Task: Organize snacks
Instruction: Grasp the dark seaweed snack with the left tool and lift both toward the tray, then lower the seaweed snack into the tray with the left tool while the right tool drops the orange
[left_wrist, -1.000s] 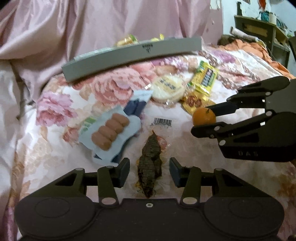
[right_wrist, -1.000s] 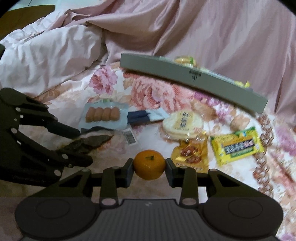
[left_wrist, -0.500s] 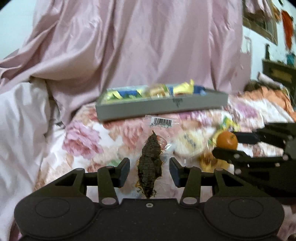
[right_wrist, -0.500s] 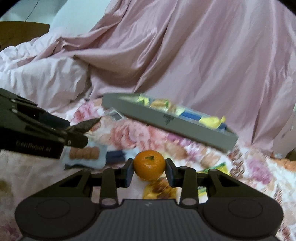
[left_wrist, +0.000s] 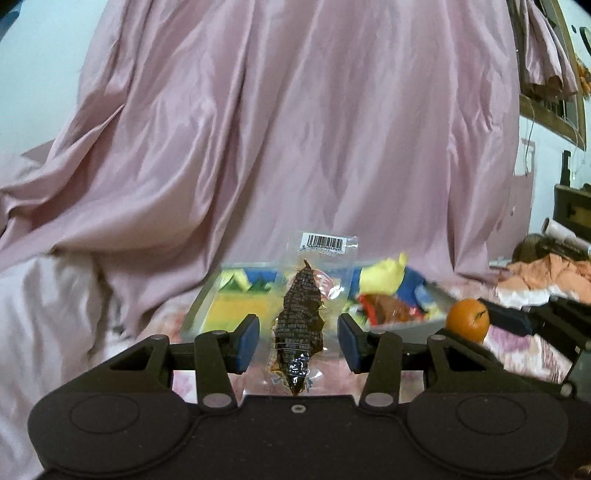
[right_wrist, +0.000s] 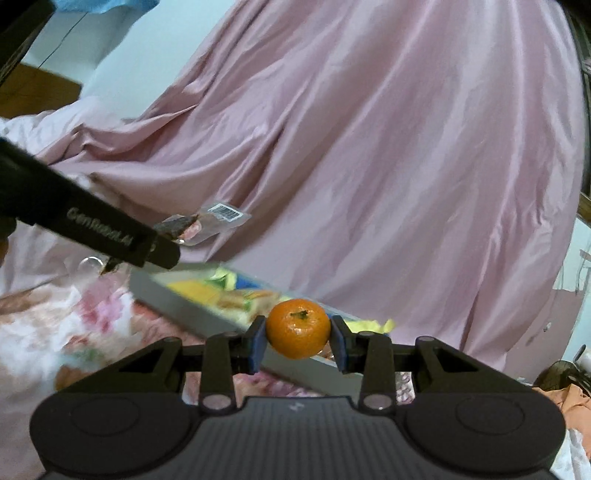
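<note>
Two grippers are in view, each loaded. The left gripper (left_wrist: 299, 343) carries a clear snack packet (left_wrist: 301, 314) with a dark, flattened, textured piece inside. The packet stands upright between the blue pads (left_wrist: 248, 343), clear of the bedding, so it is gripped. The pads stand well apart from the dark contents, and their contact with the clear film cannot be resolved. A barcode label (left_wrist: 325, 242) sits at the packet's top edge.

The right gripper (right_wrist: 297, 341) is clamped on a mandarin (right_wrist: 297, 328), both pads pressed against its sides, stem end facing the camera. In the left wrist view this gripper and its fruit appear at the right, lower than the packet.

Beyond both tools lies a grey tray (right_wrist: 192, 310) on a floral bedcover (right_wrist: 44, 332), holding wrapped snacks in yellow, blue and red, among them a yellow wrapper (left_wrist: 384, 275) near its right end. In each view the held item overlaps the tray; height above it cannot be judged. A pink cloth (left_wrist: 295, 129) hangs behind the tray, filling the far scene.
</note>
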